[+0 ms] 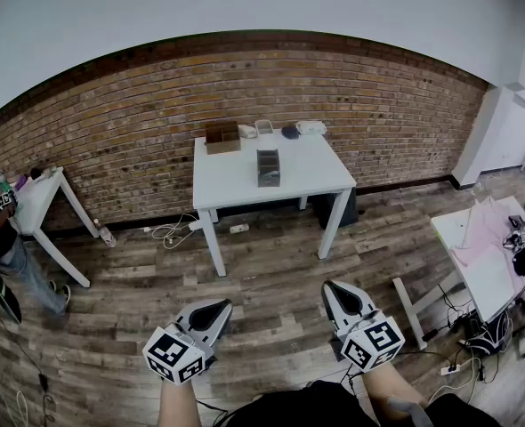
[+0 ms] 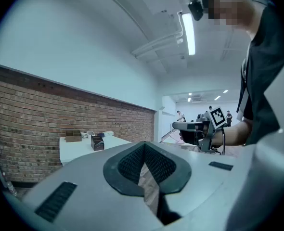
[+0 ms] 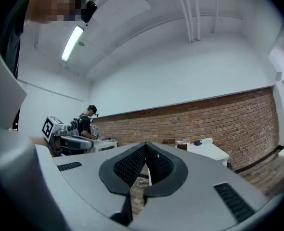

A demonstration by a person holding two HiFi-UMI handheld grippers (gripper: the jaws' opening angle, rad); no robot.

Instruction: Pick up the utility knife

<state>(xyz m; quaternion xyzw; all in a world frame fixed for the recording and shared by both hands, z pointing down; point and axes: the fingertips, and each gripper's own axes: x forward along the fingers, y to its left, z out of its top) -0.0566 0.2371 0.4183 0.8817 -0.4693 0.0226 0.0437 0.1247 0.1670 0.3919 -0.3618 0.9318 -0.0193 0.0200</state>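
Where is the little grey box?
In the head view, the grey box stands near the middle of the white table by the brick wall, right of and in front of the brown box.

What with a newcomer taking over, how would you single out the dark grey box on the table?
Find the brick wall and the white table standing against its middle. Along the table's back edge sit a brown box and a few small items. The dark grey box stands alone nearer the table's middle, the only grey thing there.
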